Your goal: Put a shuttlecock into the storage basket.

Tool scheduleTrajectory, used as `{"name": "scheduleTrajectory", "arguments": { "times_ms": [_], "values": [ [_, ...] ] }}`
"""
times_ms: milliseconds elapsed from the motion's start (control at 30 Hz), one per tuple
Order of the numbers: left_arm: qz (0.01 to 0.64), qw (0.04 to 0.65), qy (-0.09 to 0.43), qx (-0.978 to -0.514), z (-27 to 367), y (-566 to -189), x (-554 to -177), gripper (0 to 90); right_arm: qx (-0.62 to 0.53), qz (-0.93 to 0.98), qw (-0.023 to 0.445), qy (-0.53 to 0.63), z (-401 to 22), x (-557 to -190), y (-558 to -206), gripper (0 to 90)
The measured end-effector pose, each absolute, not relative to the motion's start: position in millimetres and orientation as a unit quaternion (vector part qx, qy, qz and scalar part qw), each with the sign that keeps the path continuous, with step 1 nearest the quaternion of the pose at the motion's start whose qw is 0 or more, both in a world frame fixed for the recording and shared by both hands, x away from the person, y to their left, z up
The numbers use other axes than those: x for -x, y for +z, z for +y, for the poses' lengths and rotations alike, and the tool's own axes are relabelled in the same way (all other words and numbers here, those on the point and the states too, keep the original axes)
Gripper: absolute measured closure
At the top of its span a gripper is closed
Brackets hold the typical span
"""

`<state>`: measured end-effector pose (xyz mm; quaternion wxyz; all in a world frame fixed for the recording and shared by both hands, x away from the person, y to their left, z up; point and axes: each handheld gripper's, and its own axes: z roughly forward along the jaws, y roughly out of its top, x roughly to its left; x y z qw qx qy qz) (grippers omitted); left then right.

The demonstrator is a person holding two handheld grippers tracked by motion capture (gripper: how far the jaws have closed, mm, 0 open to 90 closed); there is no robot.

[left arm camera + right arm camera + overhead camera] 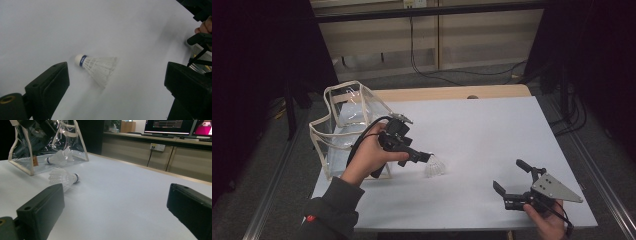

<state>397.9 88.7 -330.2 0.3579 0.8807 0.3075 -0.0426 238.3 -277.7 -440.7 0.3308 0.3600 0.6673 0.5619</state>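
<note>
— How far along are you?

— I'm judging about halfway. One shuttlecock (56, 157) is already lying inside the clear bag (30, 171); the second shuttlecock (97, 67) is still lying on the white table (492, 135), and I'm hovering my left gripper (424, 157) just above it, jaws spread wide with the shuttlecock between and ahead of them, untouched.

— And your other hand?

— I'm holding my right gripper (511, 176) low and near me, well off to the right of the shuttlecock, jaws released and holding nothing.

— What are the cameras giving you?

— The left gripper view is showing me the cork tip and its blue band pointing toward my left jaw. The right gripper view is showing the bagged shuttlecock, which the high view is blurring behind the plastic.
</note>
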Motion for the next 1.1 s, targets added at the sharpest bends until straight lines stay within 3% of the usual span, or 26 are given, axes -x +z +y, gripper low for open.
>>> {"name": "scheduleTrajectory", "arguments": {
  "times_ms": [1100],
  "values": [
    [0.298, 0.349, -0.034, -0.888, 75, -370, -390, 6.4, -0.360, 0.667, 0.331, 0.562, -278, -238, -441, 1.3]
  ]
}}
